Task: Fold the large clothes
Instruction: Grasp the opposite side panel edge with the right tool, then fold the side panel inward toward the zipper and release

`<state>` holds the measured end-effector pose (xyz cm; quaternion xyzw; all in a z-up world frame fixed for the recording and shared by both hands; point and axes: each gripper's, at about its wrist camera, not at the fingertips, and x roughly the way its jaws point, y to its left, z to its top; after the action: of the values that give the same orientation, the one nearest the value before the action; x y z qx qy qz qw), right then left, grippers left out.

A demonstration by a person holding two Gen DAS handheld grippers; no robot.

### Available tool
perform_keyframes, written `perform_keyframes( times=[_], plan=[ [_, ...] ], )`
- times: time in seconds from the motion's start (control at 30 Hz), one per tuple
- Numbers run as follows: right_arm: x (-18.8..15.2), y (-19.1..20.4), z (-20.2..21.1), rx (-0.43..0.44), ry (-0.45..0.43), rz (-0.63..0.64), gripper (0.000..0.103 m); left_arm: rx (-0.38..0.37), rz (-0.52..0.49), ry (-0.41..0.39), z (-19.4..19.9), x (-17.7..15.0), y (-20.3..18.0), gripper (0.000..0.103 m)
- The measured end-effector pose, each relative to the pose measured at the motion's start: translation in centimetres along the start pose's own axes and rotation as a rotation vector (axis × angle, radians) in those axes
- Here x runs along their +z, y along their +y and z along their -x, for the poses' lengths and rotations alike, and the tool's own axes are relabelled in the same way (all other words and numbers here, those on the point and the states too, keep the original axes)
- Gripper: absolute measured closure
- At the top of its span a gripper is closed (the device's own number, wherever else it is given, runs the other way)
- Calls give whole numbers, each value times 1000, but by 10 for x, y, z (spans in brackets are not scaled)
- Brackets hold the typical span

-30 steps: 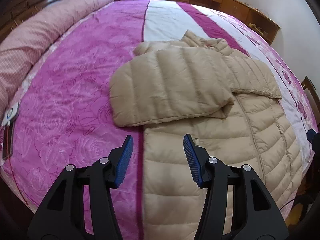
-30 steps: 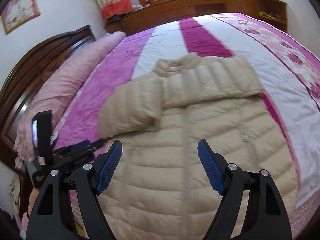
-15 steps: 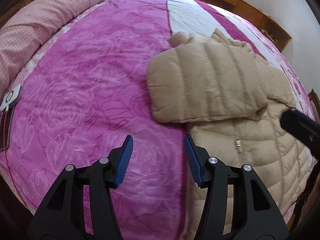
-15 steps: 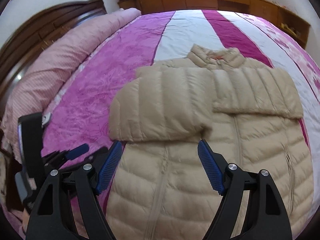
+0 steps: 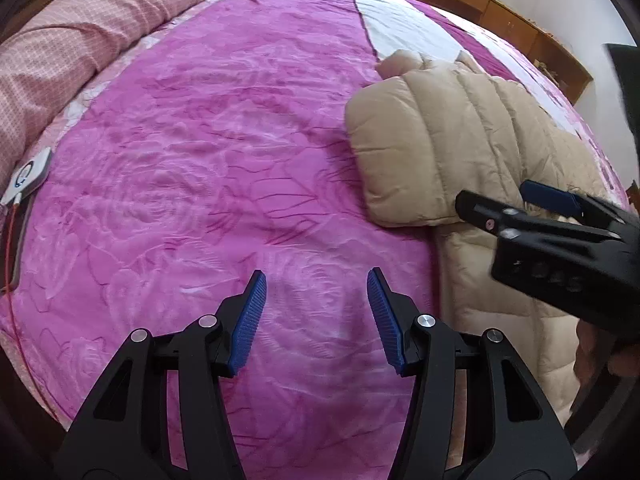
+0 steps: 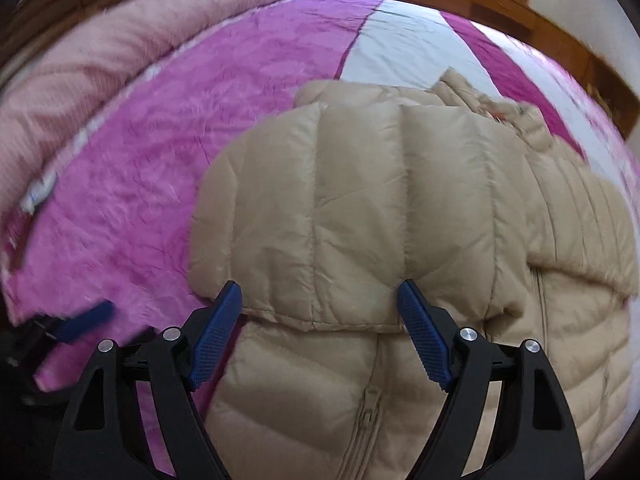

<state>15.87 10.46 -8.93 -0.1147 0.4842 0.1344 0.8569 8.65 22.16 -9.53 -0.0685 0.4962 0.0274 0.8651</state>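
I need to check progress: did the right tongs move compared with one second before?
Yes. The right tongs came closer to the folded sleeve of the beige jacket; its lower edge now lies between the open tips.

one beige down jacket [image 6: 400,220] on one bed with a magenta floral blanket [image 5: 200,200], two sleeves folded across it. two grippers: left gripper [image 5: 316,312], right gripper [image 6: 320,332]. one pink checked quilt roll [image 5: 80,28] at ten o'clock, one white controller [image 5: 28,174].
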Motion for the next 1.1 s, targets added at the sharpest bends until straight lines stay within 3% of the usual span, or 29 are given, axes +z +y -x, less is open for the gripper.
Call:
perform_keyframes(
  times=[0.07, 0.13, 0.3, 0.53, 0.83, 1.1],
  plan=[
    [-1, 3, -7, -19, 6, 34, 25, 3, 2, 2, -1, -1, 4, 50],
    [-3, 3, -13, -19, 14, 44, 36, 6, 6, -5, 1, 0, 7, 50],
    [-4, -2, -3, 50, -4, 41, 91, -7, 23, -17, 4, 1, 11, 51],
    [-7, -39, 55, 189, -110, -94, 96, -24, -10, -56, 15, 8, -8, 51],
    [-37, -135, 108, 175, -199, -290, 96, -89, -59, -108, 30, 22, -46, 51],
    [-67, -213, 92, 113, -151, -458, 96, -123, -116, -107, 22, 34, -93, 51]
  ],
)
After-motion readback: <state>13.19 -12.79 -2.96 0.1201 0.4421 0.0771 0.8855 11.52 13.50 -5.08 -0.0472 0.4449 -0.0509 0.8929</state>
